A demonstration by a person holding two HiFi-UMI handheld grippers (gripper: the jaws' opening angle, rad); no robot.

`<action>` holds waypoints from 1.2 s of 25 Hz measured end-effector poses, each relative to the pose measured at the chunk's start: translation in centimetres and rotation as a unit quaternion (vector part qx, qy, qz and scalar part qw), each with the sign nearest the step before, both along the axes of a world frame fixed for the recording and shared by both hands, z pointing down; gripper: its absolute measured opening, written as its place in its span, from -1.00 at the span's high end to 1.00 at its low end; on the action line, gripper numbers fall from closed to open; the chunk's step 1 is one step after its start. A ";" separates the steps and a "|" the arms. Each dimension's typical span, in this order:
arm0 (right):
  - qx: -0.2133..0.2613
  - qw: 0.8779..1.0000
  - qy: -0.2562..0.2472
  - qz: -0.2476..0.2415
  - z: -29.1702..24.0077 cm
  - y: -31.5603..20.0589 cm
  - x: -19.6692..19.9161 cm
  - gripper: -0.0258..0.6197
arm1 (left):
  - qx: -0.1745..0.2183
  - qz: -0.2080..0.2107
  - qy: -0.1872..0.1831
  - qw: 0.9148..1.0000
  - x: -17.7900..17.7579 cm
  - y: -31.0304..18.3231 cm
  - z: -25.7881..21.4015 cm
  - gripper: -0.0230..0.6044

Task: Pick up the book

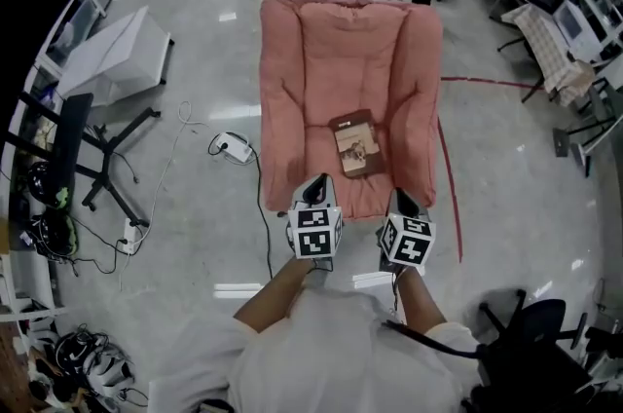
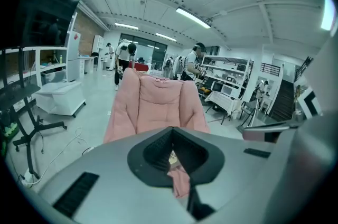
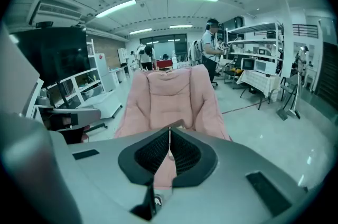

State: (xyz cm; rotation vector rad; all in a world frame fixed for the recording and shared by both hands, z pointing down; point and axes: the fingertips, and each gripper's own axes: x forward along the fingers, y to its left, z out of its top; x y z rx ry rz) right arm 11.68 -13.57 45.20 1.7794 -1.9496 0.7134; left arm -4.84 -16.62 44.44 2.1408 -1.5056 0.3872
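A brown book lies flat on the seat of a pink padded lounge chair in the head view. Both grippers hover just short of the chair's front edge, pointing at it and tilted down. My left gripper is shut with nothing in it, a little left of the book. My right gripper is also shut and empty, in front of the chair's right arm. The left gripper view shows the chair ahead of the shut jaws. In the right gripper view the chair rises behind the shut jaws.
A white power strip with cables lies on the floor left of the chair. A black wheeled stand and a white cabinet are further left. Red tape runs along the chair's right side. A black office chair stands at lower right.
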 end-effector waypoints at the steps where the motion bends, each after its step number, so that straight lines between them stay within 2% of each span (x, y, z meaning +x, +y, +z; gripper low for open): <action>1: -0.003 1.000 0.004 -0.001 0.1 -0.9 -0.2 0.83 | -0.004 0.001 0.001 1.000 -0.2 -1.0 0.3 0.93; 6: -0.019 0.999 0.026 -0.003 0.7 -3.9 -0.8 0.83 | -0.017 0.010 0.001 1.000 -0.6 -4.8 1.5 0.93; 11: -0.042 0.999 0.034 -0.003 2.6 -5.2 0.0 0.83 | -0.042 0.020 -0.006 0.999 0.5 -6.2 3.7 0.93; 16: -0.076 0.997 0.029 -0.002 6.8 -5.7 1.5 0.83 | -0.075 0.023 -0.021 0.997 1.8 -6.2 7.7 0.93; 23: -0.115 0.992 0.037 -0.018 13.8 -8.8 3.5 0.83 | -0.113 0.001 -0.035 0.993 3.0 -8.0 14.7 0.93; 27: -0.141 0.988 0.039 -0.041 17.3 -10.5 4.4 0.82 | -0.130 -0.008 -0.034 0.991 4.0 -9.1 18.0 0.93; 30: -0.156 0.986 0.032 -0.052 20.2 -12.5 4.6 0.82 | -0.145 -0.009 -0.019 0.989 4.7 -10.7 20.9 0.93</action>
